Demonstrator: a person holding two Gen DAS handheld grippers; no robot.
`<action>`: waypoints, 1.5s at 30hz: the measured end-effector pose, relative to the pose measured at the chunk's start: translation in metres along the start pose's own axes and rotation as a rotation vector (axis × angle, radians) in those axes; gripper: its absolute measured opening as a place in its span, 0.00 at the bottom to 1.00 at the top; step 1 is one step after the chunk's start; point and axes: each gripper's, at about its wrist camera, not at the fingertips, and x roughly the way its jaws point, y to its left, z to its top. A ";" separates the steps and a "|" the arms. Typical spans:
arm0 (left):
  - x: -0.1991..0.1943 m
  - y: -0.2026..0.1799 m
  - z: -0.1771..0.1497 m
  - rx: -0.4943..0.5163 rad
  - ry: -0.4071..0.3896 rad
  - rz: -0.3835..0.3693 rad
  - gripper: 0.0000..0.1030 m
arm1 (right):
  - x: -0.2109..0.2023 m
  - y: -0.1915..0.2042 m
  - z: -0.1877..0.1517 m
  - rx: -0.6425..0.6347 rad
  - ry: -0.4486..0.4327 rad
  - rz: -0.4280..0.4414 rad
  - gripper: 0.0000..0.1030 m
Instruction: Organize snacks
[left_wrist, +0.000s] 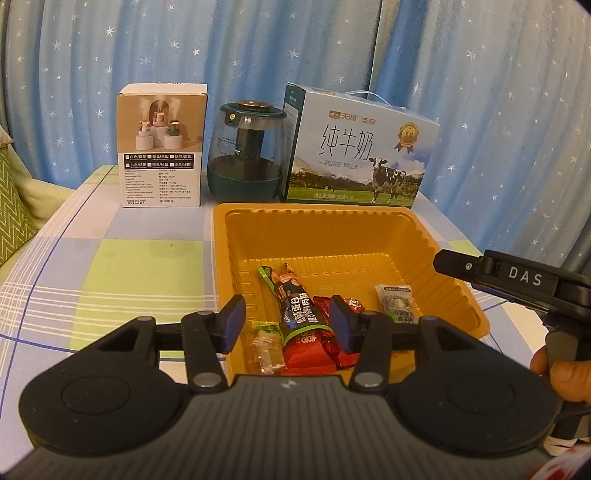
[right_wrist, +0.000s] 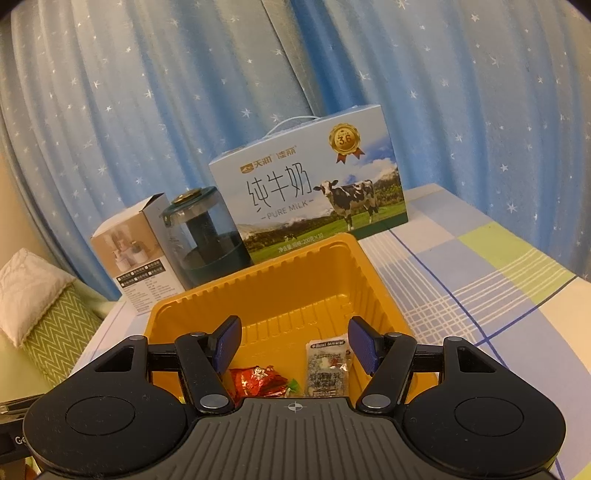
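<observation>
- Checked cloth is covering the table (left_wrist: 110, 258), with a white product box (left_wrist: 161, 147) and a dark green jar (left_wrist: 245, 151) standing at its back.
- Left gripper (left_wrist: 286, 325) is hovering over the orange tray (left_wrist: 461, 302), jaws apart and empty.
- Snacks are lying inside: a green-ended bar (left_wrist: 295, 306), red packets (left_wrist: 314, 350), a silver sachet (left_wrist: 399, 304).
- Right gripper (right_wrist: 295, 345) is hanging spread above the tray too.
- Milk carton (left_wrist: 360, 155) is standing behind.
</observation>
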 end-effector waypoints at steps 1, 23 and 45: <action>-0.001 -0.001 0.000 0.001 0.000 0.003 0.47 | -0.001 0.000 0.000 -0.001 0.001 -0.001 0.62; -0.053 -0.007 -0.029 0.012 -0.024 0.086 1.00 | -0.053 -0.002 -0.026 -0.068 0.038 -0.043 0.79; -0.174 -0.039 -0.118 -0.075 -0.006 0.122 1.00 | -0.185 0.003 -0.091 -0.179 0.135 -0.040 0.80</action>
